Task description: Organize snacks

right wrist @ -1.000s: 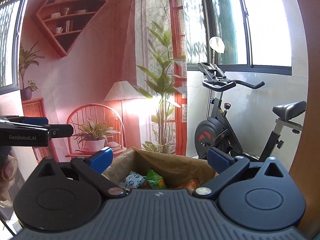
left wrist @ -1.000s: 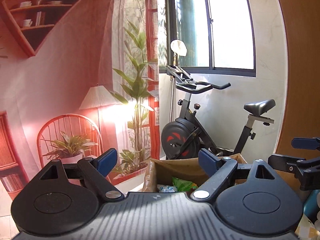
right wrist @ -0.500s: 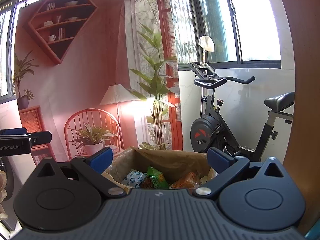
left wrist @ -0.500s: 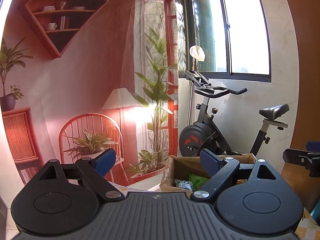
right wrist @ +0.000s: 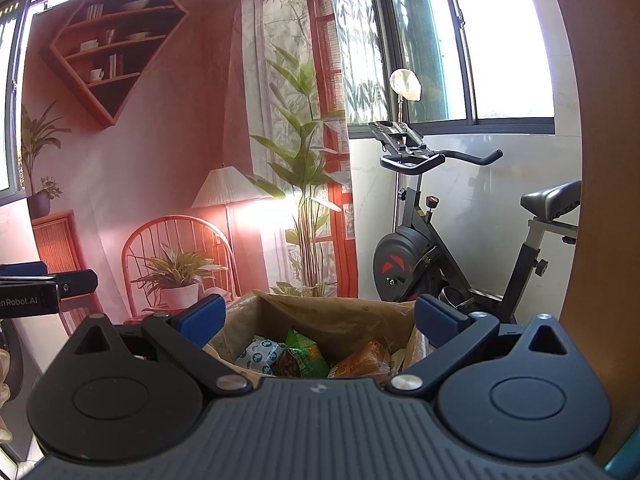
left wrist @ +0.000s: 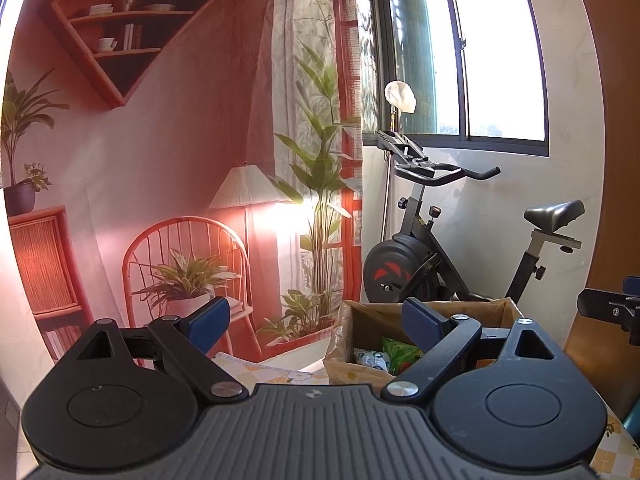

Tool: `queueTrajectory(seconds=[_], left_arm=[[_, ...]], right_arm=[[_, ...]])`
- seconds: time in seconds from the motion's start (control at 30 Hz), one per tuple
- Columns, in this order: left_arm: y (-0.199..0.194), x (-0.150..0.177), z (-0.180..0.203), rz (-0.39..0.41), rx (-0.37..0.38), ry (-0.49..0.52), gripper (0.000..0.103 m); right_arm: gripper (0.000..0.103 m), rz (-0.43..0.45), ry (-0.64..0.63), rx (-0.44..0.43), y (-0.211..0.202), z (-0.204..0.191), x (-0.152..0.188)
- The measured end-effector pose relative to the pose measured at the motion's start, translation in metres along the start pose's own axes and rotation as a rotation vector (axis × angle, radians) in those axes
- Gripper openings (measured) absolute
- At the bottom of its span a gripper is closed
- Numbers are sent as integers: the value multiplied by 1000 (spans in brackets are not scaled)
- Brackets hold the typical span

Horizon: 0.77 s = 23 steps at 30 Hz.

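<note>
A brown cardboard box (right wrist: 320,316) holds several snack packets: a white-and-blue one (right wrist: 260,356), a green one (right wrist: 302,354) and an orange one (right wrist: 362,362). My right gripper (right wrist: 318,314) is open and empty, held just in front of the box. My left gripper (left wrist: 316,314) is open and empty, to the left of the same box (left wrist: 360,320), where the green packet (left wrist: 400,354) shows inside. The right gripper's tip (left wrist: 608,312) shows at the left wrist view's right edge.
The box stands on a table with a yellow checked cloth (left wrist: 256,366). Behind it hangs a printed red room backdrop (left wrist: 160,160). An exercise bike (left wrist: 432,256) stands by the window at the right. A wooden panel (right wrist: 608,160) lies at the far right.
Both grippers have drawn back and shifted left; the box now sits lower and more to the right in the left wrist view. Both stay open and empty.
</note>
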State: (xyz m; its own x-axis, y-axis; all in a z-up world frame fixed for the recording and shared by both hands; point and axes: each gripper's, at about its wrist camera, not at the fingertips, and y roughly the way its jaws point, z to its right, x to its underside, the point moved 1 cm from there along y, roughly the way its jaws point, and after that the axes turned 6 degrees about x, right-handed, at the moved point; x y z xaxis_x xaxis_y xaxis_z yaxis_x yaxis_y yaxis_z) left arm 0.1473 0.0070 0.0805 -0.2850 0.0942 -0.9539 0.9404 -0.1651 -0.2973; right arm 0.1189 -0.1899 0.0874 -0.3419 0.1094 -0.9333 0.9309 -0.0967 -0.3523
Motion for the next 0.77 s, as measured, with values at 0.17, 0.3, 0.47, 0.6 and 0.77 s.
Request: queueTrajectory(seconds=[0.17,0.3,0.47,0.6,0.77], left_arm=[[-2,0,-2,1,0,1,94],[0,-1,0,-2,1,1,94],[1,0,-2,-9,-4,-7,94],[0,1,-1,-9,6,-11,94],[1,3,-3,-11,11,-20,94]], right_arm=[[102,0,-5,-4,0,-2,0],[102,-1,-10,-6,0,-2,0],[102,-2,-17,-8,1,-4,0],[102,-4,-19,-9,1,-4,1],[102,-6,-24,-10,2,-6,2]])
